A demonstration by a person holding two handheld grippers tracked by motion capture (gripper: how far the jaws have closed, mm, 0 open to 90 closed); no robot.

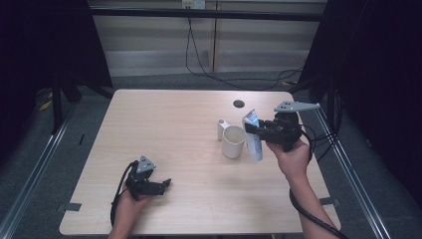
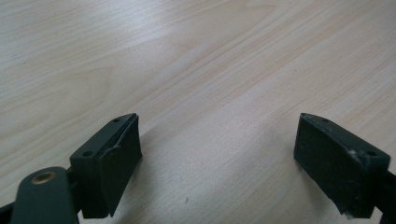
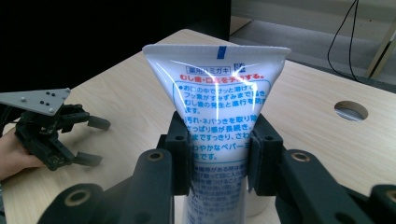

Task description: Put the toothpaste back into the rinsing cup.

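The white toothpaste tube [image 3: 219, 121] is standing upright between the pads of the right gripper [image 3: 219, 156], with its flat crimped end pointing up. Both pads are pressing on the tube's middle, so this gripper is closed on it. In the high view the tube [image 1: 253, 137] is being held above the right part of the wooden table [image 1: 174, 129], just beside a cream cup [image 1: 233, 141], on the cup's right side. Whether the tube is touching the cup, I cannot tell. A small white cylinder [image 1: 222, 129] is standing just behind the cup on the left. A round hole [image 1: 239, 103] is lying in the table farther back.

The left gripper [image 1: 164, 185] is resting near the front left of the table, well apart from the tube. Its jaws are standing wide open over bare wood, holding nothing.
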